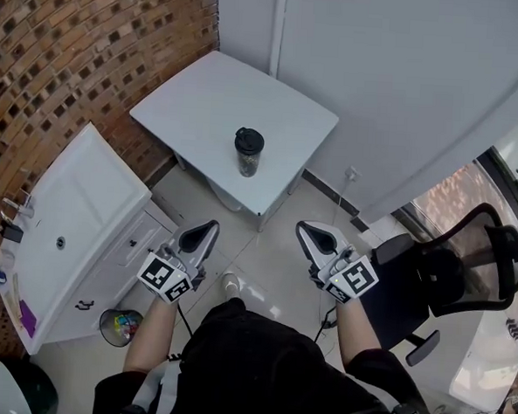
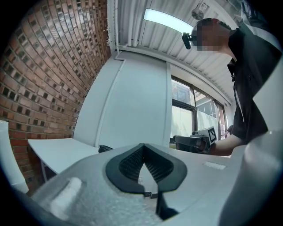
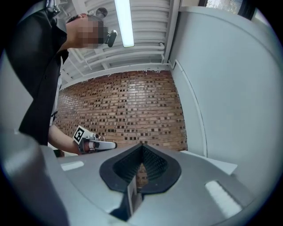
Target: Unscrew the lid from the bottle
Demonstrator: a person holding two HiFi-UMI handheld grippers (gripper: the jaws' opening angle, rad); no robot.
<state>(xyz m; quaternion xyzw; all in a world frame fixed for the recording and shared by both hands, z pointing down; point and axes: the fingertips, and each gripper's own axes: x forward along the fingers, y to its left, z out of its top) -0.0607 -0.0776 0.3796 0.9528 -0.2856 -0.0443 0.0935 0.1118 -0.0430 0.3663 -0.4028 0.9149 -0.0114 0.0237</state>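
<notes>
Bottle (image 1: pixel 248 155) stands capped on the table (image 1: pixel 195 102), well ahead of left claw (image 1: pixel 210 228) and right claw (image 1: pixel 303 228), both closed on nothing.

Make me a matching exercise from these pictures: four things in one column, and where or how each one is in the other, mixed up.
1. bottle
2. left gripper
3. office chair
4. bin

A. on the floor beside the white cabinet
B. jaws shut, nothing between them
C. standing on the white table, black lid on
D. black, to the right of the table

Pairs: 1-C, 2-B, 3-D, 4-A
</notes>
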